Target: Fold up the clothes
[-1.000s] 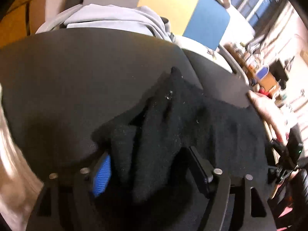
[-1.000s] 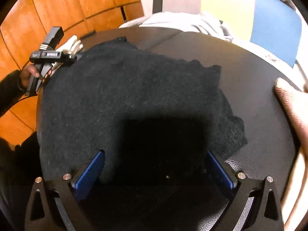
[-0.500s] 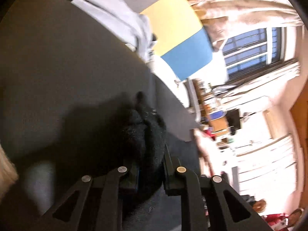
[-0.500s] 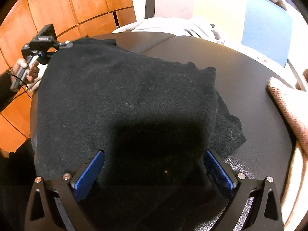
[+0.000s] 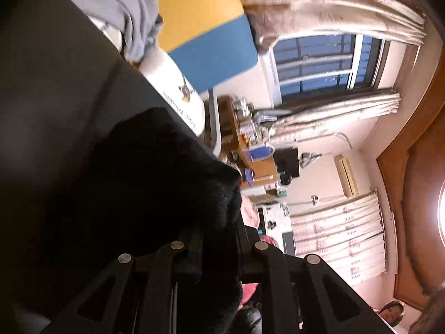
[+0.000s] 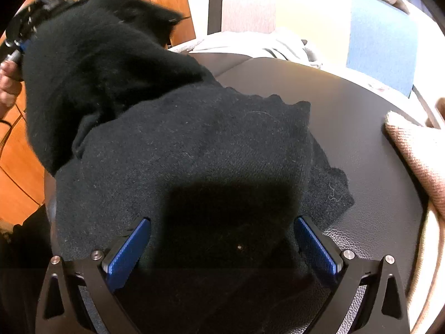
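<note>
The left hand-held gripper [image 5: 219,236] has its black fingers drawn close together, pinching a thick bunch of the black sweater [image 6: 194,144] (a fuzzy, woolly knit flecked with pale lint). In the right wrist view that pinched edge is raised at the upper left, where the person's hand [image 6: 8,83] grips the tool's handle, and the lifted cloth drapes down in a soft, rounded fold onto the rest of the garment.

The right hand-held gripper [image 6: 222,247] is spread wide, its ribbed blue pads [image 6: 126,253] standing either side of the sweater's near part; it points steeply down, and its shadow falls as a dark block on the knit.

Most of the sweater lies flat on the dark, leather-grained surface [image 6: 375,194], its long axis running from the near right corner towards the lifted far left. Its far edge is scalloped. A tan ribbed knit [image 6: 417,153] lies at the right edge, and a grey garment [image 6: 272,46] sits crumpled beyond the surface.
</note>
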### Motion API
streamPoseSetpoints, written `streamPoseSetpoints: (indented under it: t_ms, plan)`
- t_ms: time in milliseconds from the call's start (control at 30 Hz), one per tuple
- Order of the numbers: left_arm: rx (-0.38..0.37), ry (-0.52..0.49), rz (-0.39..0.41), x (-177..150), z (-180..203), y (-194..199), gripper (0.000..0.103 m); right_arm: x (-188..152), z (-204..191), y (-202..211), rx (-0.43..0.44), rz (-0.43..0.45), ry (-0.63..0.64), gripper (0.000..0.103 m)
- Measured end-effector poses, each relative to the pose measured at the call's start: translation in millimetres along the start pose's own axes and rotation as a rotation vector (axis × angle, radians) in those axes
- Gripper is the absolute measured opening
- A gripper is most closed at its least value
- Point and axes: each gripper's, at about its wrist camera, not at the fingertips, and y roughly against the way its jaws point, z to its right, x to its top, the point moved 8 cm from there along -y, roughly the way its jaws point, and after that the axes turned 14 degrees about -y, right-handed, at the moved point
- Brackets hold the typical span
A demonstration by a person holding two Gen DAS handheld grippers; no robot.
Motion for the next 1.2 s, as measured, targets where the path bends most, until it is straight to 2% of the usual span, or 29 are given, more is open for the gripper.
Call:
streamPoseSetpoints:
  t_ms: [133,267,433,500,567,700,800,867,967,1100,1167,1200]
  plan:
    - [0.033,0.017,-0.049,-16.5,5.0,-47.9,0.015,-0.8,0.4,1.2,0.002,0.006,0.0,0.103]
    - [0.085,-0.032,-0.12,-23.2,10.1,-89.9,0.015,-1.1,0.6,2.2,0.009,0.012,-0.003,0.103]
    - [0.125,-0.026,-0.194,-42.8,-4.6,-121.6,0.013,-1.2,2.0,5.6,0.028,0.018,-0.017,0.103]
    - [0.113,0.008,-0.181,-44.3,-4.6,-127.3,0.006,-1.7,1.5,6.3,0.026,0.019,-0.015,0.103]
    - [0.094,0.038,-0.149,-41.6,-0.5,-128.2,0.005,-2.1,1.2,7.2,0.025,0.02,-0.014,0.103]
    - [0.128,0.038,-0.152,-39.6,2.9,-136.8,0.007,-2.8,1.0,9.5,0.029,0.021,-0.017,0.103]
    - [0.096,0.104,-0.189,-45.7,0.8,-144.8,0.013,-3.3,0.4,11.6,0.03,0.023,-0.016,0.103]
    - [0.07,0.085,-0.215,-48.9,12.3,-147.7,0.014,-3.5,0.0,13.4,0.028,0.022,-0.017,0.103]
    - [-0.012,0.05,-0.258,-46.1,39.0,-148.0,0.021,-4.3,-0.2,20.5,0.008,0.02,-0.023,0.103]
    - [-0.137,0.068,-0.308,-40.0,68.1,-132.0,0.023,-18.3,4.1,47.2,-0.056,0.013,-0.053,0.103]
    - [-0.202,0.045,-0.287,-24.4,77.7,-109.3,0.023,-24.0,5.0,66.4,-0.054,0.021,-0.07,0.103]
    - [-0.191,0.015,-0.249,-13.9,74.5,-93.0,0.024,-25.7,6.1,75.5,-0.052,0.024,-0.078,0.103]
